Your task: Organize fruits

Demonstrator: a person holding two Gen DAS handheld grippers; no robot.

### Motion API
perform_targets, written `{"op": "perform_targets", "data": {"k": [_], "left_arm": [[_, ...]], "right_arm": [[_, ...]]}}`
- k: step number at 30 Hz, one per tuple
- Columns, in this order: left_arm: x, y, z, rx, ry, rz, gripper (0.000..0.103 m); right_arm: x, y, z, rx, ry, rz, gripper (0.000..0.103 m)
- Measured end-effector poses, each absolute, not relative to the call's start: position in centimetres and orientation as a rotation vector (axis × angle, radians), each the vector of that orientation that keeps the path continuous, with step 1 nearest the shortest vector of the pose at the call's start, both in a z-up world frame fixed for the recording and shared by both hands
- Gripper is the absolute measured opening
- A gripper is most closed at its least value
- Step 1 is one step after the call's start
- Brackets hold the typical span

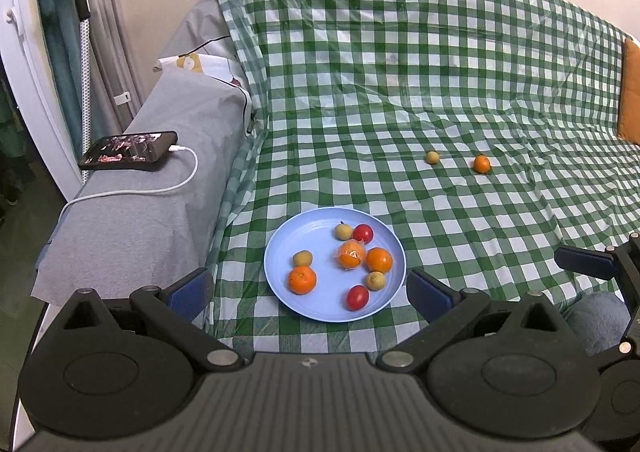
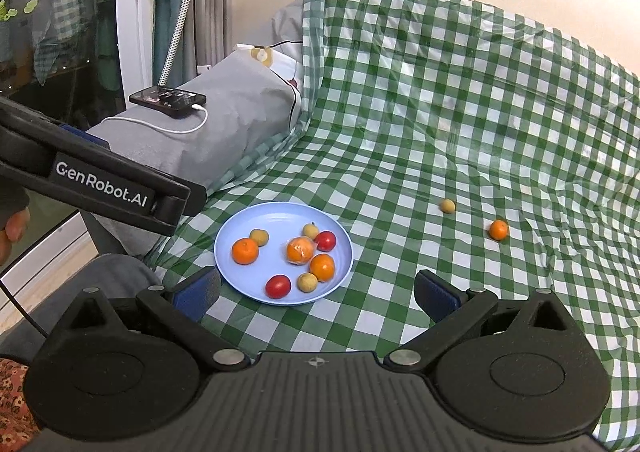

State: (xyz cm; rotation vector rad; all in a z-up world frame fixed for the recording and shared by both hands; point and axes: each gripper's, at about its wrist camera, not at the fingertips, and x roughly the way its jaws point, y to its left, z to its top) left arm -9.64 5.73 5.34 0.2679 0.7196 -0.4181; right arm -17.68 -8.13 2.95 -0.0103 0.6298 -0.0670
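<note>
Both claws first, nearest the lens: left claw [image 1: 310,294] held low over the near edge of the cloth, jaws spread wide, nothing between them; right claw [image 2: 316,294] likewise level, jaws wide apart and empty. Left claw's black body crosses the left side of the right wrist view, with a bit of the person's hand [image 2: 12,230] cut off at the frame edge.

Green checked cloth [image 1: 400,92]: draped over a sofa seat and back, wrinkled; what lies beneath is hidden.

Grey-covered armrest [image 1: 160,180]: left of the cloth, carrying a phone [image 1: 128,150] with a white cable [image 1: 176,184] plugged in.

Orange cushion [image 1: 630,92]: far right, cut off by the frame.

Blue plate [image 1: 292,232]: on the cloth, just ahead of both claws. Contents: two bare oranges, one at the left [image 1: 302,279] and one at the right [image 1: 379,260]; one orange in clear wrap [image 1: 351,254], touching the right one; two red tomatoes [image 1: 363,233] [image 1: 357,297]; three small tan fruits [image 1: 343,231] [image 1: 302,258] [image 1: 376,280], kind hard to make out.

Loose on the cloth, well apart from the plate toward the right: one small orange [image 1: 481,164] and one tan fruit [image 1: 432,157], near each other, not touching.
</note>
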Motion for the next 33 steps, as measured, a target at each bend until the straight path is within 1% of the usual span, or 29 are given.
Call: {"op": "perform_targets", "data": {"k": [19, 33], "left_arm": [[-8.0, 4.4, 4.0, 0.302, 0.76, -0.414, 0.103], [-4.7, 0.7, 3.0, 0.332, 0.795, -0.426, 0.103]], "right_arm": [[-16.8, -9.7, 1.8, 0.046, 0.664, -0.072, 0.102], [-14.9, -13.8, -0.1, 0.132, 0.713, -0.12, 0.102]]}}
